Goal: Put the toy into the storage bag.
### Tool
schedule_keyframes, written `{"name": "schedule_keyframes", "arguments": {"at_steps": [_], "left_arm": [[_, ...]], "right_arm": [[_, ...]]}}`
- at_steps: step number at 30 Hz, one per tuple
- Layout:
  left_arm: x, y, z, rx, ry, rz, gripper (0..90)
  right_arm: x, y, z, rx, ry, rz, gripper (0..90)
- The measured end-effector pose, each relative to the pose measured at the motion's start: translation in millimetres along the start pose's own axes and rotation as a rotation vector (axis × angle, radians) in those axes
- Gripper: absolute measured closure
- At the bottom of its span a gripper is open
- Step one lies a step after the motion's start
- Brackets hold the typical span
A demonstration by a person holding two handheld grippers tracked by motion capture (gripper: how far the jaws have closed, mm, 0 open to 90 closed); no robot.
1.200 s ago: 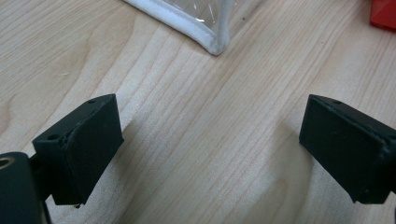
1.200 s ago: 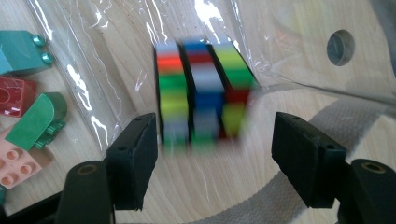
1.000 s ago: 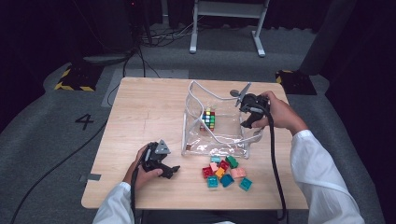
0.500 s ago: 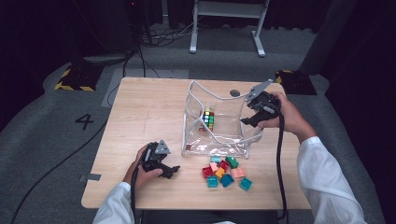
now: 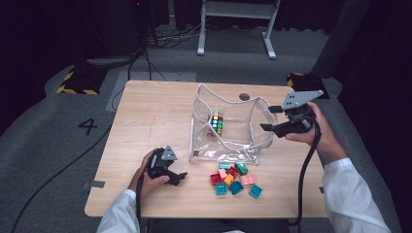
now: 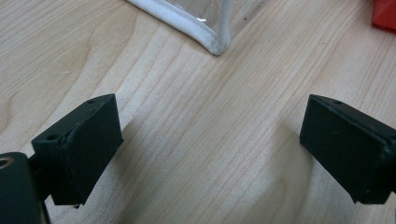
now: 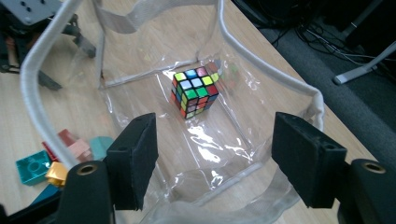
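Observation:
A clear plastic bag (image 5: 243,145) with white trim stands open at the table's middle. A Rubik's cube (image 5: 216,124) lies inside on its bottom. Loose coloured bricks (image 5: 234,178) are heaped just in front of the bag. My right gripper (image 5: 270,118) hovers at the bag's right rim, pointing into it. Its jaws have just been opening and hold nothing. Its own view looks past the open gripper (image 7: 215,158) down at the cube (image 7: 194,92). My left gripper (image 5: 179,177) rests open on the wood, left of the bricks. Bare table lies between the jaws of that gripper (image 6: 210,149), near the bag's corner (image 6: 212,42).
The wooden table (image 5: 145,116) has bare room at its left and far side. A small dark disc (image 5: 244,96) lies behind the bag. A red brick (image 6: 385,14) edges into the left gripper view. Grey floor with cables and a stand's legs (image 5: 235,29) surrounds the table.
My right gripper has drawn back from the bag's rim, to the right and a little up, and its jaws have widened. The left hand has stayed put.

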State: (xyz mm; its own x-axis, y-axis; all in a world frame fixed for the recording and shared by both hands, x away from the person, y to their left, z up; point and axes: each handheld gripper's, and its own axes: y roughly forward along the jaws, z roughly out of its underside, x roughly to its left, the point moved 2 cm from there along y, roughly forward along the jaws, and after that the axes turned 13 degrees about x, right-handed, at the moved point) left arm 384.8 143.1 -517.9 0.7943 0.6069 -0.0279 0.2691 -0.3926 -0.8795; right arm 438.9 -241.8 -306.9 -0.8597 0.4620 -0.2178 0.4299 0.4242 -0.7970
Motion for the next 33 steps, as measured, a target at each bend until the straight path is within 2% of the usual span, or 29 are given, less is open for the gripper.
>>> {"name": "schedule_keyframes", "arguments": {"at_steps": [6, 7, 9, 10, 13, 19, 20, 24, 27, 30, 31, 32, 33], "left_arm": [[-0.1, 0.0, 0.0, -0.001, 0.0, 0.0, 5.7], [-0.1, 0.0, 0.0, -0.001, 0.0, 0.0, 5.7], [0.0, 0.0, 0.0, 0.0, 0.0, 0.0, 5.7], [-0.1, 0.0, 0.0, -0.001, 0.0, 0.0, 5.7], [-0.1, 0.0, 0.0, -0.001, 0.0, 0.0, 5.7], [-0.1, 0.1, -0.1, -0.002, 0.0, 0.0, 5.7], [-0.1, 0.0, 0.0, -0.001, 0.0, 0.0, 5.7], [-0.1, 0.0, -0.1, -0.001, 0.0, 0.0, 5.7], [-0.1, 0.0, 0.0, 0.0, -0.001, 0.0, 5.6], [0.0, 0.0, 0.0, 0.0, -0.001, 0.0, 5.6], [0.0, 0.0, 0.0, 0.0, -0.001, 0.0, 5.6], [0.0, 0.0, 0.0, 0.0, -0.002, -0.001, 5.6], [0.0, 0.0, 0.0, 0.0, -0.002, -0.001, 5.6]], "right_arm": [[11.1, -10.9, 16.3, -0.049, -0.006, 0.024, 32.2], [17.1, -16.4, 25.2, -0.074, -0.001, 0.043, 32.2], [20.2, -18.4, 29.2, -0.09, 0.0, 0.033, 32.2], [26.1, -21.7, 37.4, -0.107, 0.003, 0.033, 32.4], [32.3, -24.2, 47.1, -0.118, -0.005, 0.031, 32.3], [46.2, -23.9, 70.7, -0.128, 0.017, 0.035, 32.3], [50.7, -21.0, 78.5, -0.125, 0.019, 0.023, 32.3], [56.1, -15.0, 88.6, -0.122, 0.029, 0.017, 32.3], [67.4, 2.5, 107.3, -0.092, 0.051, -0.015, 32.5], [75.3, 16.8, 121.0, -0.069, 0.047, -0.036, 32.7], [75.3, 16.8, 121.0, -0.069, 0.047, -0.036, 32.7], [80.4, 25.6, 129.7, -0.065, 0.054, -0.054, 33.2], [80.4, 25.6, 129.7, -0.065, 0.054, -0.054, 33.2]]}}
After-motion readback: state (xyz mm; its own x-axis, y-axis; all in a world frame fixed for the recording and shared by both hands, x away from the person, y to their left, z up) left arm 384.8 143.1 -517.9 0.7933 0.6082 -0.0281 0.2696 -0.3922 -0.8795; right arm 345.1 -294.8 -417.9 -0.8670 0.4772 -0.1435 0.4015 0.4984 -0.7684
